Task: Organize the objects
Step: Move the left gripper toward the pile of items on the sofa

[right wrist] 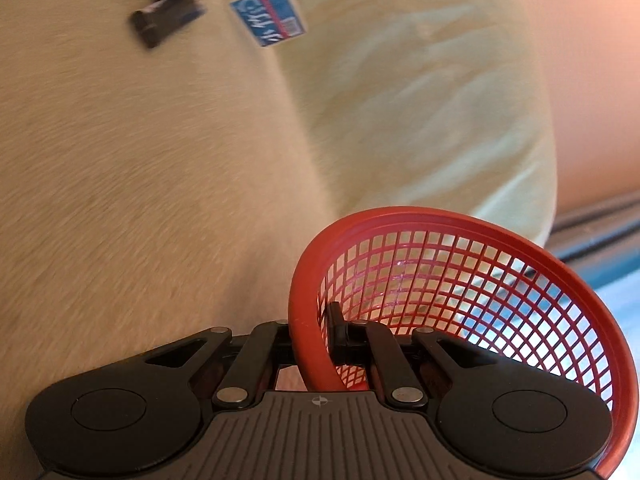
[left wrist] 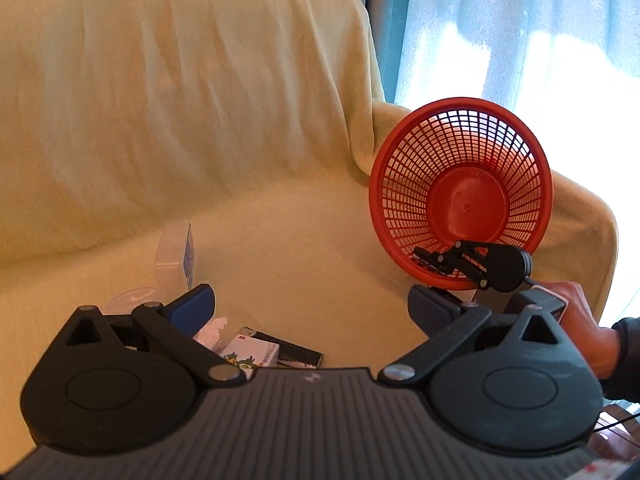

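A round red mesh basket (left wrist: 460, 184) is held tilted on its side above the sofa seat, its empty inside facing me. My right gripper (right wrist: 314, 340) is shut on the basket's rim (right wrist: 308, 344); it also shows in the left wrist view (left wrist: 430, 260) at the basket's lower edge. My left gripper (left wrist: 310, 304) is open and empty above the seat. Below it lie a small white box with a green picture (left wrist: 250, 354), a black flat item (left wrist: 296, 352) and crumpled white paper (left wrist: 212, 332). A clear packet with a blue label (left wrist: 180, 256) stands near the backrest, also seen in the right wrist view (right wrist: 270, 16).
The sofa (left wrist: 200, 100) is draped in a pale yellow cover. Its armrest (left wrist: 580, 208) lies behind the basket. A blue curtain and bright window (left wrist: 520, 32) stand at the right. A clear plastic lid (left wrist: 128, 300) lies by my left finger.
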A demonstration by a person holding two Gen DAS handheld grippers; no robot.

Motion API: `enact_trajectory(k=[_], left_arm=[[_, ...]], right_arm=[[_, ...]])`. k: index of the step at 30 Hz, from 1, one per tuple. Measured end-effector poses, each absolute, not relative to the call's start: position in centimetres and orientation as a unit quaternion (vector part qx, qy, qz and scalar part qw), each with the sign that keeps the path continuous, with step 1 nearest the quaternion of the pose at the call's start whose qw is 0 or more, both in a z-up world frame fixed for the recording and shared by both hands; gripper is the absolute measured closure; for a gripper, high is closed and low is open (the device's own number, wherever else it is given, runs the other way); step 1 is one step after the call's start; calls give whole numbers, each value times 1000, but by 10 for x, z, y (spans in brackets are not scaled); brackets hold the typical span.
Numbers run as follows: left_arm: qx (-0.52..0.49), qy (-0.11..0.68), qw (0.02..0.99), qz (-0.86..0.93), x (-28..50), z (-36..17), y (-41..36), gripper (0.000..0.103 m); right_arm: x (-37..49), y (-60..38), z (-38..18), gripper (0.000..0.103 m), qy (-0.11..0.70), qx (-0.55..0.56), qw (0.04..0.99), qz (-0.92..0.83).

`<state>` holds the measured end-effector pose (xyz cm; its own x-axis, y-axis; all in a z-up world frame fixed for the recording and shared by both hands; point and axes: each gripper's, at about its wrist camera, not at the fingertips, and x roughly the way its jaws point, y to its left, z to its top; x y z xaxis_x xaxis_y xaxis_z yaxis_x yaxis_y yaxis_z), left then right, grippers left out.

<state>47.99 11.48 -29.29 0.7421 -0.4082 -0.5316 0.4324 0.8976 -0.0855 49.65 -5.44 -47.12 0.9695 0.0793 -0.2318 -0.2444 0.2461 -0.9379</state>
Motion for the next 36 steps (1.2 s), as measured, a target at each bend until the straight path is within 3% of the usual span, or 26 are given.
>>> enact_trajectory(k=[22,36], left_arm=[[2,263,939,-219,444,-283,174,2],[21,285,943,-171,455,-291,191,2]], right_arm=[[511,5,-441,101,157,-486,860,-22],[508,1,-428,99,157,-419,894,-30]])
